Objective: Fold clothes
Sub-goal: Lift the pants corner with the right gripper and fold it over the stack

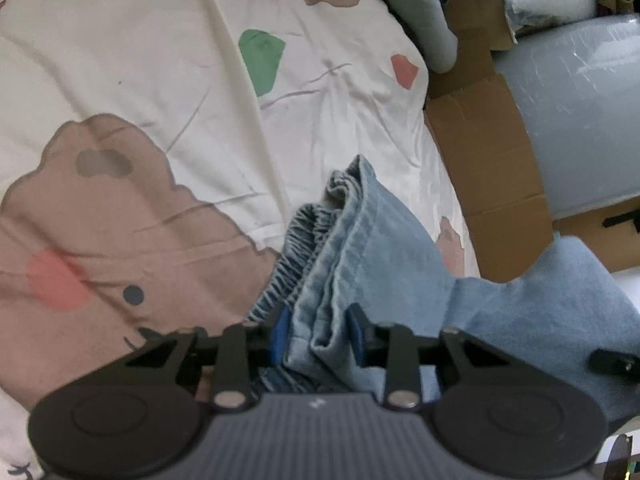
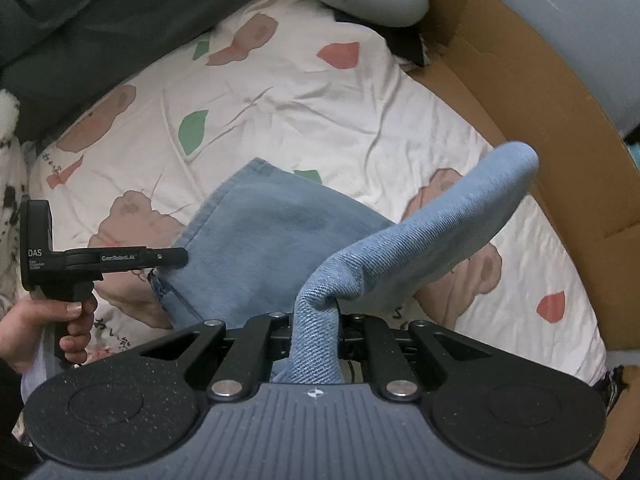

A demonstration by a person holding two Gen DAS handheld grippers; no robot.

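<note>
The jeans (image 2: 260, 240), pale blue denim, lie partly on the bed (image 2: 320, 92) with its flower-print cover and partly hang in the air, because both ends are being carried. On the left, the left hand-held gripper (image 1: 318, 338) has its blue pads on either side of the bunched waistband, elastic gathers and layered hems stacked between them; the jaws look pressed in on the cloth, pinching the layers together so that they travel as one edge. In the right wrist view a hand (image 2: 48, 332) holds that tool by its pistol handle at the garment's left side. Further right, the right hand-held gripper (image 2: 316, 336) is squeezed almost fully together on a twisted rope of denim, which rises from the jaws and arches over toward the cardboard (image 2: 540, 120) beside the bed. That lifted loop suggests a leg being brought across for a fold, probably onto the flat part.
</note>
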